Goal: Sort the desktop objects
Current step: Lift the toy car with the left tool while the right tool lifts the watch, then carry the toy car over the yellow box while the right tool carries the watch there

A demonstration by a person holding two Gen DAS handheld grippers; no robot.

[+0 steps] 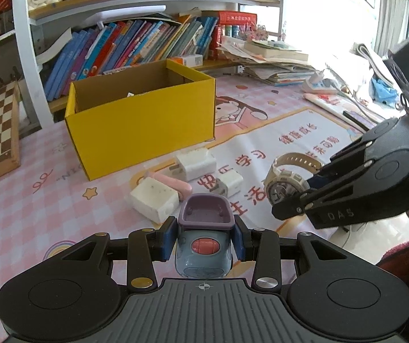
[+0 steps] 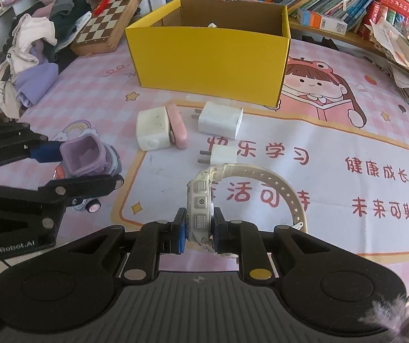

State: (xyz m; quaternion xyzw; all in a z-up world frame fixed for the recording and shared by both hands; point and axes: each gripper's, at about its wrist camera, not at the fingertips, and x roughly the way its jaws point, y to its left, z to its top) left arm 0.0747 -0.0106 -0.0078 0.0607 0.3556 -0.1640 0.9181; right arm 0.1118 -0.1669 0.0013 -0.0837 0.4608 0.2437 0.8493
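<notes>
Left gripper (image 1: 204, 243) fingers pinched toy truck (image 1: 203, 237), right gripper (image 2: 198, 230) fingers pinched watch (image 2: 200, 208); both short of yellow box (image 1: 144, 131). Best to carry them level over its rim.

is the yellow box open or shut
Open: the yellow box has no lid or flaps over its top, and both views show its brown inner walls, with a small white item inside.

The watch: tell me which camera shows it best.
The right wrist view. There the watch sits centred and close, its case pinched side-on between the right gripper pads, strap arching forward. The left wrist view shows the dial face but from farther off, partly hidden behind the right gripper's fingers.
</notes>
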